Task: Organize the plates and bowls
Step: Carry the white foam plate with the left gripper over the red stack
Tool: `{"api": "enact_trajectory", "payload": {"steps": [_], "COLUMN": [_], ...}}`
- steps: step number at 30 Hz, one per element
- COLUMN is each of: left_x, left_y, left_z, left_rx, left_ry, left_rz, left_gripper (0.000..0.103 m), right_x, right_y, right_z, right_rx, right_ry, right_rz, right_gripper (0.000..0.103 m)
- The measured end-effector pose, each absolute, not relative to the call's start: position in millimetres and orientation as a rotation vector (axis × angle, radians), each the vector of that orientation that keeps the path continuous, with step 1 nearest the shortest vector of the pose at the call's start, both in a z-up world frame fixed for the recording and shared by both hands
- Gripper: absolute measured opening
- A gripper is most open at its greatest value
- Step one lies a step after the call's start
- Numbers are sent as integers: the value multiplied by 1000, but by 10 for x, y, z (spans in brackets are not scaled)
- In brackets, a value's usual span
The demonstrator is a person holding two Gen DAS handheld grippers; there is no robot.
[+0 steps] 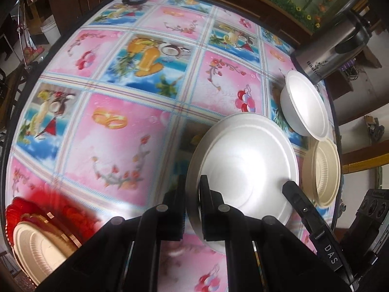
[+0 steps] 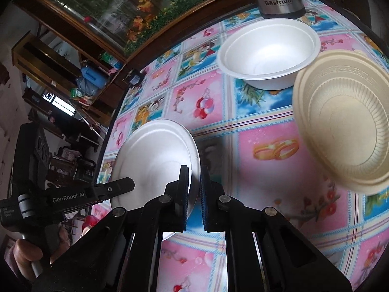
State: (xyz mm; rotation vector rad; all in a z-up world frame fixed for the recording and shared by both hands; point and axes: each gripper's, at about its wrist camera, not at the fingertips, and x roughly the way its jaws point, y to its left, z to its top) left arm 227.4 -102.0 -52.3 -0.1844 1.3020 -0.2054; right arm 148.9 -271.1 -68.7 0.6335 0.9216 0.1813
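We hold one white plate (image 1: 243, 168) between both tools, each clamped on an opposite part of its rim: the left gripper (image 1: 193, 209) pinches the rim on the plate's left side, one finger outside and one inside, and the right gripper (image 2: 194, 194) does the same on the plate's right edge, its other view showing the left tool's finger lying across the plate from the far side. Gripping at two opposite points looks like our way of keeping a light, wide foam plate level instead of letting it sag or twist from a single pinch. The plate appears tilted and clear of the patterned surface (image 1: 116, 126), so we judge it is being carried, not resting. Just right of it stand a white bowl (image 1: 306, 104) and, nearer, a beige ribbed bowl (image 1: 325, 170), set close together beside a steel flask (image 1: 333, 51); we read that as the bowls' gathering spot. At the near left edge a beige plate (image 1: 39, 250) sits in a red tray (image 1: 22, 209), well apart from the bowls, which we take as the likely place for plates. If so, the white plate belongs there, stacked on the beige one.
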Motion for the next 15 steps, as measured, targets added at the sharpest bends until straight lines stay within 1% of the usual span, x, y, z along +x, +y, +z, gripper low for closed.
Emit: {"api": "enact_trajectory", "payload": {"steps": [9,15], "left_x": [1831,1494], "left_y": [-372,91], "left_z": [-94,130], "left_rx": [-197,-184], "left_ry": [1215,1164], "left_rz": [-185,-148], "left_gripper": [8,8], "right_x": [1206,982], "right_y": [-2043,-1575], "right_z": [-228,-46], "right_rx": [520,456], "right_ry": [887,880], "right_rz": [292,366], "right_gripper": [9,9]}}
